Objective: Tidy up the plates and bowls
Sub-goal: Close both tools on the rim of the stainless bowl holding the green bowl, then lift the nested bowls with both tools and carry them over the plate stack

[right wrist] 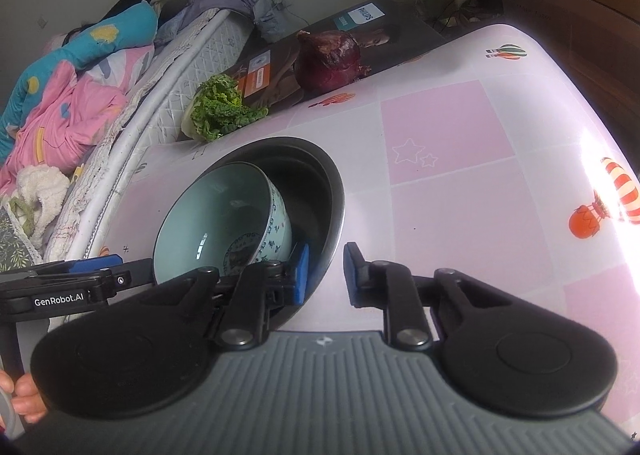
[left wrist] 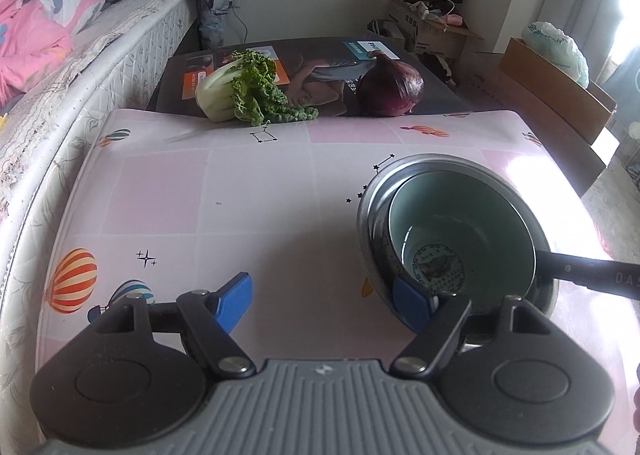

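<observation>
Clamping the steel bowl (right wrist: 320, 175) by its wall, the right claw (right wrist: 327, 275) has one blue pad inside the rim and the other outside, with only the thin wall between them. The pads sit tight on it. This grip point is on the side of the bowl nearest the right claw, slightly left of its centre line.

The china bowl (right wrist: 212, 207) sits tilted inside the steel bowl, ahead and left of the right claw. It has a pale green interior and blue print on the outside, and it leans on the steel bowl's wall.

The left claw (left wrist: 324, 303) is released, jaws wide. Its right pad lies over the near rim of the steel bowl, close to the china bowl's edge; I cannot tell whether it touches either. Its left pad hangs over bare table (left wrist: 240, 195). Both bowls lie ahead and right of this claw.

In the left wrist view, the right claw's black arm enters from the right, level with the steel bowl's rim.

Beyond the left claw, at the table's back edge:
- cabbage (left wrist: 244, 91), ahead and slightly left
- onion (left wrist: 392, 91), ahead and right
- both resting on a flat box (left wrist: 320, 55)

A bed (left wrist: 120, 55) runs along the left side of the left claw.
</observation>
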`<state>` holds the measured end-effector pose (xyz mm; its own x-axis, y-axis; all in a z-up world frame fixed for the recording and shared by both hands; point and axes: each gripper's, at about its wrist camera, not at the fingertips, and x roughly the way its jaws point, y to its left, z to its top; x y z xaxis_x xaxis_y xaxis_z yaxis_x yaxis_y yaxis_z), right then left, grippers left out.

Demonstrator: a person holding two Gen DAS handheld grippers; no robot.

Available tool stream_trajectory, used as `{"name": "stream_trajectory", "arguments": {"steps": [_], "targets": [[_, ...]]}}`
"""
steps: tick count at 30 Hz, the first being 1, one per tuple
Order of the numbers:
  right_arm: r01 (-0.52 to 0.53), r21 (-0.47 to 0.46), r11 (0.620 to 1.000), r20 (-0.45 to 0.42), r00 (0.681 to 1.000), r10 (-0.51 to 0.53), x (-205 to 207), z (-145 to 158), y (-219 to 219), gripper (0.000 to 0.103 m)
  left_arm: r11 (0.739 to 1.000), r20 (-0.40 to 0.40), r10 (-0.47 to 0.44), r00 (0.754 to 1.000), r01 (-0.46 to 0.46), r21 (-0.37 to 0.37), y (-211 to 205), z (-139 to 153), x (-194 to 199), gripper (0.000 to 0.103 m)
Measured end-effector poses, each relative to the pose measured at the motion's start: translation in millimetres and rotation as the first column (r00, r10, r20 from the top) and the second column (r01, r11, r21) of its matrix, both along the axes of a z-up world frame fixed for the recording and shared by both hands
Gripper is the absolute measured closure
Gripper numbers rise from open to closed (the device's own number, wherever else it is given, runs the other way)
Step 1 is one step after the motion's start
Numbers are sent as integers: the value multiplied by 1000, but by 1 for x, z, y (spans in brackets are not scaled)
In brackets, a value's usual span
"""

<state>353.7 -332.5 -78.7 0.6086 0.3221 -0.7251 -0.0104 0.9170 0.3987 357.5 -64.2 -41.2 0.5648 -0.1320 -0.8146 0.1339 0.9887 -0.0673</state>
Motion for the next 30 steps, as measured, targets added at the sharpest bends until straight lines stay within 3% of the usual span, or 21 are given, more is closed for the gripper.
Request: {"name": "stream_trajectory", "arguments": {"steps": [9,13,19,23,25,27,30], "targets": [[-39,-20,999,9,999,39,3,-1,3,88,999,-42,32,999,-34,-40,5,0,14,26],[-49,-16,999,6,999,49,4,-2,2,88,993,-85,21,996,-31,-112,4,-4,21,27],[-55,-1,998,5,998,55,5,-3,-1,88,992,-107,17,994,-30,-121,-5,-14,27,28],[-30,35,999,-3,1000,30,9,-6,-7,87,985,-136,25,990,-48,-167,-3,-22,31,42],[-9,59,998,-8,1000,10,12,-9,-11,87,986,-142,33,989,-55,-159,-4,-23,33,47],[7,70,997,-11,1000,-6,14,-11,-13,87,988,-145,33,989,-55,-144,-5,-25,34,60],[26,75,997,-11,1000,-26,18,-15,-13,87,987,-144,19,989,-42,-158,-6,-27,33,67]]}}
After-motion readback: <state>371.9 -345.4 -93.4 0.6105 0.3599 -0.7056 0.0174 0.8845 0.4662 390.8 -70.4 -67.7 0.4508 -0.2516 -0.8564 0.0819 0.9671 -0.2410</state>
